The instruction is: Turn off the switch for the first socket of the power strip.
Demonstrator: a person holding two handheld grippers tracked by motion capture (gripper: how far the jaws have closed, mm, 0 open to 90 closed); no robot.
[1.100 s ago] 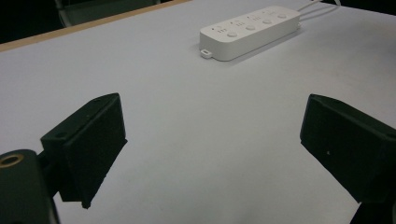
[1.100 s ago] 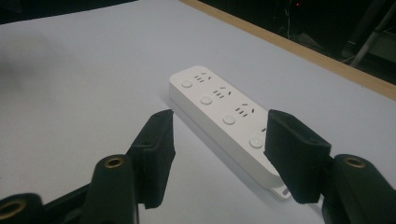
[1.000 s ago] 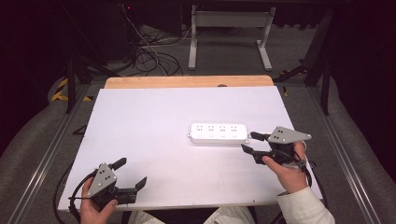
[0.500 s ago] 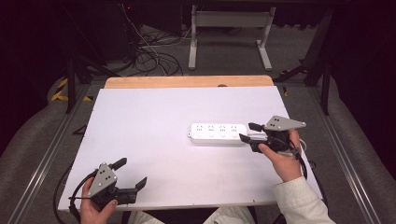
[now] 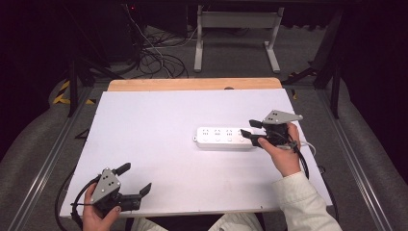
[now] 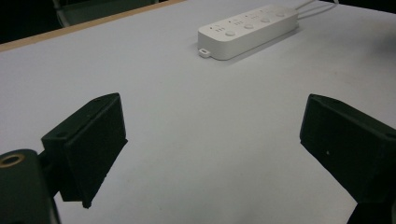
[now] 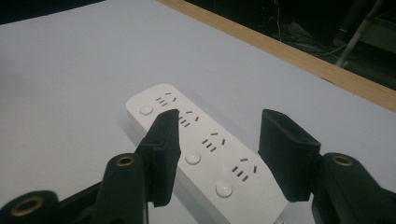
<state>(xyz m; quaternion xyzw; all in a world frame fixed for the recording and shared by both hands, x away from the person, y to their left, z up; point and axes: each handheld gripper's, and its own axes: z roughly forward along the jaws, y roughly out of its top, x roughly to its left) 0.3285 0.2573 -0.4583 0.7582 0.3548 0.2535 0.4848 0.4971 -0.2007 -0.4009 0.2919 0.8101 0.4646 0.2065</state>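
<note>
Right gripper (image 5: 254,131) now moved in over power strip (image 5: 222,137), jaws apart, likely grasp pending; left gripper (image 5: 134,184) unmoved, jaws apart.

High view: overhead, facing forward and down, far.
Gripper views: low, close; both share the white rectangular plastic power strip (image 5: 225,138) (image 6: 248,29) (image 7: 205,149).
</note>
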